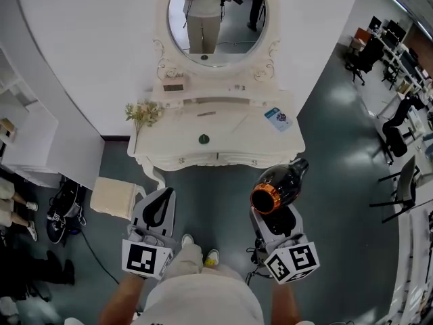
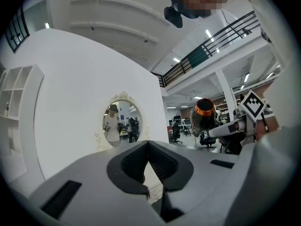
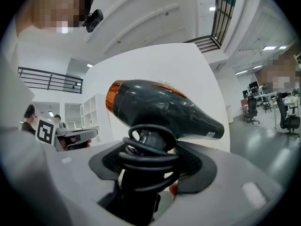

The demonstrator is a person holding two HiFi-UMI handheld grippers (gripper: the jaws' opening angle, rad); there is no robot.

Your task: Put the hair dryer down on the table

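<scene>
The dressing table (image 1: 223, 128) is standing against the wall (image 1: 81, 46), with the mirror (image 1: 216, 19) rising from its back edge. A small box (image 1: 173, 87) is sitting at the back left, flowers (image 1: 142, 114) are standing at the left edge, a packet (image 1: 277, 118) is lying near the right edge, and a small round thing (image 1: 203, 139) is sitting mid-front. A stool (image 1: 114, 197) is standing on the floor (image 1: 216, 202) off the front-left corner. The hair dryer (image 1: 281, 183) is hanging before the front edge, off the table, in the right gripper (image 1: 272, 214); the left gripper (image 1: 161, 196) is hovering to its left, just right of the stool.
</scene>
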